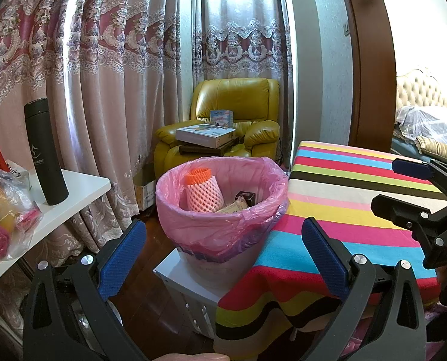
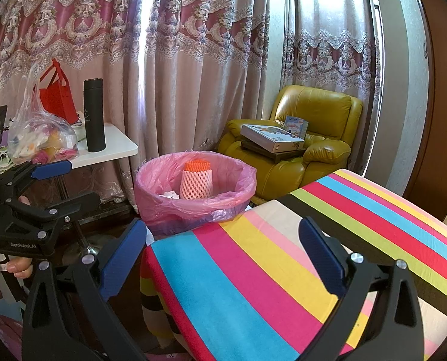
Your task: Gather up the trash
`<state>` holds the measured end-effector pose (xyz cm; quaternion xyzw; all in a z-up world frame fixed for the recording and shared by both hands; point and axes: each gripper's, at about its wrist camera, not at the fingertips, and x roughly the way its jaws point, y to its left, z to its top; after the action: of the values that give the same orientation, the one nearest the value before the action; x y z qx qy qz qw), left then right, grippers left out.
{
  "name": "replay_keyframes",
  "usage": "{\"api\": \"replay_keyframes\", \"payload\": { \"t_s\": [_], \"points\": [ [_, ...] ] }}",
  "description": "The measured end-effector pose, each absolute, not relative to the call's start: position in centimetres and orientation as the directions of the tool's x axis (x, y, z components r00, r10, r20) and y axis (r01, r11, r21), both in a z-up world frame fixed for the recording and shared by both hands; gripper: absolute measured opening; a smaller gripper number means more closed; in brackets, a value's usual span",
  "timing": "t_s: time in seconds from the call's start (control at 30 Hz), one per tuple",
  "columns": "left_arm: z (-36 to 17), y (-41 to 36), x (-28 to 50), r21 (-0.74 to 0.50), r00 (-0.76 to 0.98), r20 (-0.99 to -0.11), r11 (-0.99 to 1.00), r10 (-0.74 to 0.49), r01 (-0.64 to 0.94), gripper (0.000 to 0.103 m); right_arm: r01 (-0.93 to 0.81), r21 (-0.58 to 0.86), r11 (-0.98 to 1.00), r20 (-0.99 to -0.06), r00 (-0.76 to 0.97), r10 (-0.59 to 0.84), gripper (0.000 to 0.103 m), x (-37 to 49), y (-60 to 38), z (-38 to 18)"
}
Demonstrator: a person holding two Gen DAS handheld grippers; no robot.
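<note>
A striped tablecloth [image 2: 253, 270] spreads under my right gripper [image 2: 223, 255], whose jaws are spread wide and empty. My left gripper [image 1: 223, 258] is likewise released; straight ahead between its jaws sits the pink-lined bin [image 1: 220, 207], holding a foam fruit net [image 1: 203, 194].

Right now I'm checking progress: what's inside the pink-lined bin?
In the bin: a pink foam net sleeve with orange foam on top, a dark box, a tan packet. Anything beneath them is hidden.

Backlit curtains [image 1: 103, 60] glowing, sharp bright frames, fisheye bending, dark vignetted corners
</note>
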<state>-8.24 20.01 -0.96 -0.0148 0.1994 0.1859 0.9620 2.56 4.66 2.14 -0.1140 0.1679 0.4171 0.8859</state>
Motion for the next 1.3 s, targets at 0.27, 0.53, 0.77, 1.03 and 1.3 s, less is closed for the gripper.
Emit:
{"api": "replay_keyframes", "payload": {
  "t_s": [0.27,0.53,0.77,1.03,1.3],
  "points": [
    [-1.2,19.83,-8.23,0.047,0.853,-0.389,0.932,0.348,-0.359,0.097,-0.778,-0.061,0.626,-0.393,0.595,0.701,0.098,2.55,4.68,2.18],
    [-1.18,19.79,-8.23,0.047,0.852,-0.389,0.932,0.349,-0.36,0.097,-0.778,-0.062,0.625,-0.394,0.594,0.701,0.098,2.46,4.76,2.19],
    [-1.16,19.82,-8.23,0.046,0.853,-0.39,0.932,0.348,-0.36,0.097,-0.777,-0.061,0.626,-0.394,0.595,0.701,0.098,2.52,4.8,2.26],
    [-1.12,19.86,-8.23,0.046,0.852,-0.39,0.932,0.349,-0.361,0.097,-0.78,-0.062,0.623,-0.396,0.593,0.702,0.098,1.89,5.0,1.85],
    [-1.58,20.0,-7.89,0.033,0.853,-0.398,0.934,0.338,-0.355,0.097,-0.78,-0.062,0.622,-0.397,0.591,0.702,0.098,1.7,5.07,1.79]
  ]
}}
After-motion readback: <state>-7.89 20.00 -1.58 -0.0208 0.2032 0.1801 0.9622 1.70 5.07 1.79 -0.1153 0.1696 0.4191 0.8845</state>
